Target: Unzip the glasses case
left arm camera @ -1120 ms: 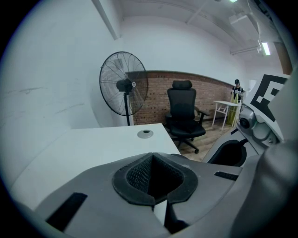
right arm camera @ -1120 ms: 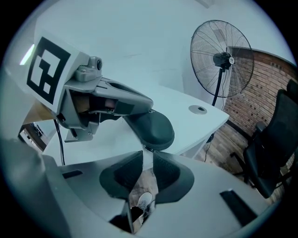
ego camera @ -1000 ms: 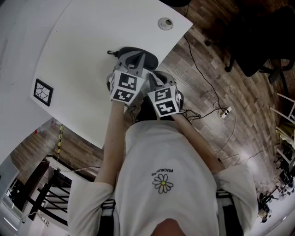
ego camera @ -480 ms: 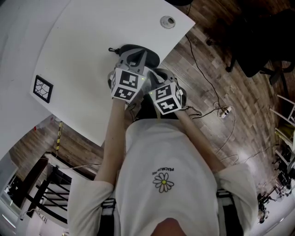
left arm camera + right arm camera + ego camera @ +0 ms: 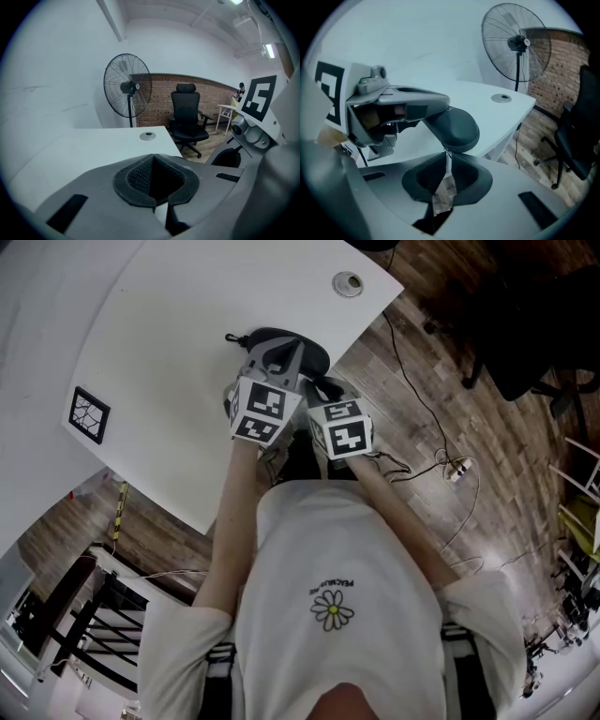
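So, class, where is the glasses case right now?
In the head view the glasses case lies on the white table, close to its right edge, a little below and left of the round cable grommet.

Site: office or lab-type workroom.
- Large white curved desk with a round grey cable grommet set in its top.
- Black high-backed swivel office chair just beyond the desk's end.
- Tall black pedestal fan against a plain white wall; a band of red brick wall behind the chair.
- Brown wood-plank floor with a white power strip and thin black cables trailing across it.
- Tube ceiling light overhead.
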The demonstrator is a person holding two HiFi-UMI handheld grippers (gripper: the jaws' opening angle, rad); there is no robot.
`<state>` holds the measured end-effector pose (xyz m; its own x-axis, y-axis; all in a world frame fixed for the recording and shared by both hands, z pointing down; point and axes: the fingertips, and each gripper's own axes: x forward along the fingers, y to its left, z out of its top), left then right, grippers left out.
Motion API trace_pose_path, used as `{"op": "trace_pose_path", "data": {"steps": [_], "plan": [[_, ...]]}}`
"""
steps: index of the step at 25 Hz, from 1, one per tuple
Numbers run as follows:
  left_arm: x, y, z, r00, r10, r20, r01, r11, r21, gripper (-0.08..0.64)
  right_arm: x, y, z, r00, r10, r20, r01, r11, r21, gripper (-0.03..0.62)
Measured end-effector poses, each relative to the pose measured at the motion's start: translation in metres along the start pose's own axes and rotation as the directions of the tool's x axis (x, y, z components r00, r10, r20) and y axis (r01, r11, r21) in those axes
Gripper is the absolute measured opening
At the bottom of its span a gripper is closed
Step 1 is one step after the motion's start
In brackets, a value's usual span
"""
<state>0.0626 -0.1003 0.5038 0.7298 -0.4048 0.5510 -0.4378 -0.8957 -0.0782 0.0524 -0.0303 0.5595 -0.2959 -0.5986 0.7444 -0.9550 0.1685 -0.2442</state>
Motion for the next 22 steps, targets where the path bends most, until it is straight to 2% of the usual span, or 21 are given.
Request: {"op": "trace_pose_path", "data": {"steps": [2, 9, 12, 16, 20, 22], "plan": [[0.000, -0.001, -0.001, 1.000, 0.005, 0.002, -0.005, 1.000, -0.005, 0.012, 0.002, -0.001, 0.000, 1.000, 0.002, 0.009, -0.002, 1.000, 0.027, 0.022], [0.001, -0.002, -0.001, 1.000, 0.017, 0.012, -0.018, 1.000, 0.020, 0.012, -0.002, 0.000, -0.001, 1.000, 0.017, 0.002, -0.017, 1.000, -0.025, 0.008], [0.001, -0.004, -0.002, 1.000, 0.020, 0.024, -0.021, 0.999, 0.036, 0.012, -0.004, -0.006, -0.006, 1.000, -0.009, -0.018, 0.008, 0.999, -0.053, 0.008], [0.000, -0.003, -0.004, 0.999, 0.022, 0.031, -0.023, 0.999, 0.029, 0.012, -0.012, -0.040, -0.008, 0.996, -0.088, -0.026, 0.087, 0.995, -0.043, 0.006], [-0.001, -0.005, -0.005, 0.999, 0.022, 0.033, -0.023, 0.999, 0.023, 0.012, -0.009, -0.056, 0.002, 0.992, -0.125, -0.018, 0.122, 0.983, -0.137, 0.008], [0.000, -0.004, -0.005, 0.999, 0.019, 0.029, -0.019, 1.000, 0.024, 0.012, -0.006, -0.056, 0.006, 0.994, -0.107, -0.022, 0.102, 0.982, -0.161, 0.006]]}}
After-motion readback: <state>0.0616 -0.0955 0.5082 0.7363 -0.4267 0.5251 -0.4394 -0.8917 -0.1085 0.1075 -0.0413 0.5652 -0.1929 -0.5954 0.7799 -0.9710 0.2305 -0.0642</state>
